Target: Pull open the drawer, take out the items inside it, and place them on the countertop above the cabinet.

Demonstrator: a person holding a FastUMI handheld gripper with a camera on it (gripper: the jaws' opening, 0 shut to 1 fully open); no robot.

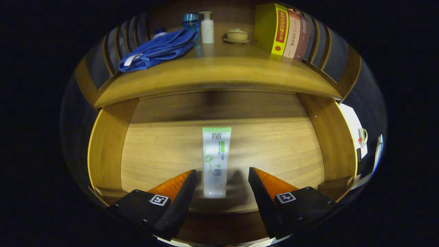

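- Gripper view: the tool (223, 178) is spread wide, its fingers either side of a tube (216, 161), not touching it.
- The tube lies in the open drawer (154, 154).
- Beyond, the desk (219, 73) carries a blue towel (157, 49), bottles (206, 27), a lidded bowl (236, 35) and books (283, 31).

A folded blue towel (158, 49) lies near a white pump bottle (207, 27), a blue cup (190, 21) behind; a lidded bowl (237, 35) sits beside upright books (284, 30).

Hand-held gripper (223, 176) held level and pointed forward, its 2 fingers (181, 192) spread wide apart, pressing on nothing.
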